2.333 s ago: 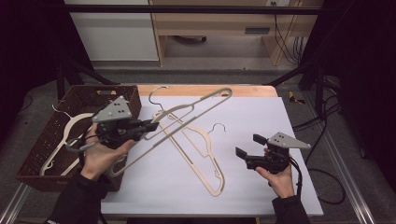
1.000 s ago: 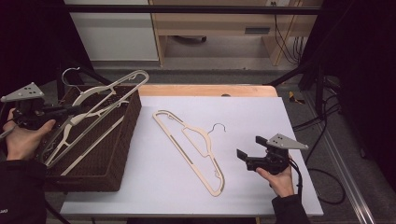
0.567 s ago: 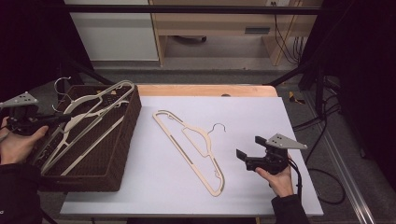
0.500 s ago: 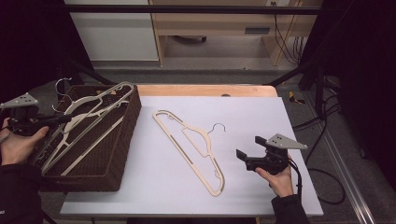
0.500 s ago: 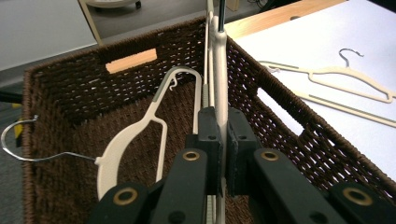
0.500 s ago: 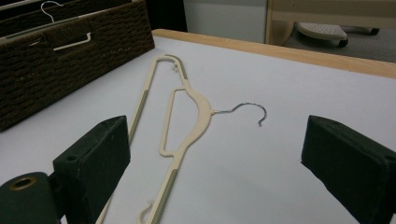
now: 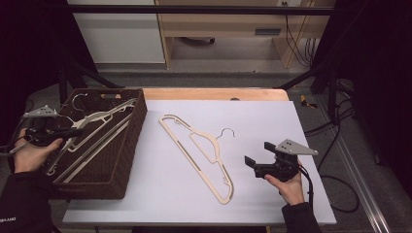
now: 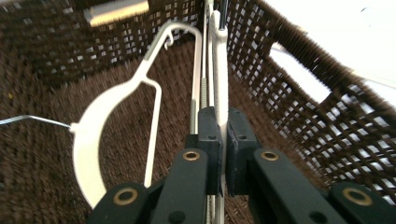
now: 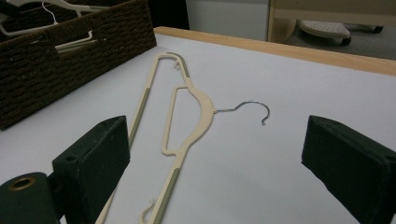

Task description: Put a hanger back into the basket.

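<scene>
White tabletop w/ a brown wicker basket [image 7: 130, 145] at its left edge. Left gripper [image 7: 73, 131], over the basket, has jaws clamped on a cream hanger [image 8: 218, 70] inside it. Mid-table lies another hanger [image 7: 204, 153]. Right gripper [image 7: 255, 167] rests nearby, jaws wide apart, holding nothing.

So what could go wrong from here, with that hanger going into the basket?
1. The left gripper is shut on a cream hanger that slants over the basket wall; it might catch on the rim as it goes in.
2. Its hook could tangle with the other hanger in the basket.
3. The hanger on the table lies flat, so the open right gripper may struggle to get its fingers around it.
</scene>
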`<state>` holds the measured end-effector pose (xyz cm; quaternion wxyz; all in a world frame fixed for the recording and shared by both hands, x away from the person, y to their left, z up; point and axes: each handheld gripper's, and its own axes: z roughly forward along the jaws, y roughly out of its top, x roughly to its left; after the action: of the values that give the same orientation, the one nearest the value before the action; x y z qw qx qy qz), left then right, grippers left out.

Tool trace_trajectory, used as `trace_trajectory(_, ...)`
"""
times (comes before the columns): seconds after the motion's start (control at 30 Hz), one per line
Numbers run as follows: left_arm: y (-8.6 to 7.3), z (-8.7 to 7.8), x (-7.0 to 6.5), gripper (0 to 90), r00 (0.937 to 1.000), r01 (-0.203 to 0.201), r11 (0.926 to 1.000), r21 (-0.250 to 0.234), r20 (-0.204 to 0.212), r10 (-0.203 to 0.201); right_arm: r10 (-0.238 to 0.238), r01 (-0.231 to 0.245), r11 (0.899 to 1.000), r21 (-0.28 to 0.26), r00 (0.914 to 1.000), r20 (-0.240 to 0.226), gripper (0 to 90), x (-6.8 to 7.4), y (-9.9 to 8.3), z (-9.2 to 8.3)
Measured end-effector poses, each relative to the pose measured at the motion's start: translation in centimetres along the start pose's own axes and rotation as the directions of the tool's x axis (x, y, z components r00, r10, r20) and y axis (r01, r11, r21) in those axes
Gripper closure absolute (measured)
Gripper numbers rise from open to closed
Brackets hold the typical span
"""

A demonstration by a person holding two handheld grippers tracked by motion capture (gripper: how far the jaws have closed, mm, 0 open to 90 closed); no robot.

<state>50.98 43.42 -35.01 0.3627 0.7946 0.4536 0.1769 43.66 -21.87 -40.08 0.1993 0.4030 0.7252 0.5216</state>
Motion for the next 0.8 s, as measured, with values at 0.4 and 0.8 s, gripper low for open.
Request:
trace_trajectory(0.4, -1.7, 1.4, 0.7, 82.9, 0.9910, 0.121, 0.9911, 0.056, -0.065, -0.117, 0.004, -0.004, 1.000, -0.007, 1.0000, 0.004, 8.4, 0.2, 0.1, 0.2)
trace_trajectory(0.8, -1.4, -2.5, -1.5, 49.2, 0.9744, 0.148, 0.9683, -0.201, -0.138, -0.178, 0.004, -0.004, 1.000, 0.005, 0.9998, 0.021, 9.6, 0.5, 0.2, 0.7)
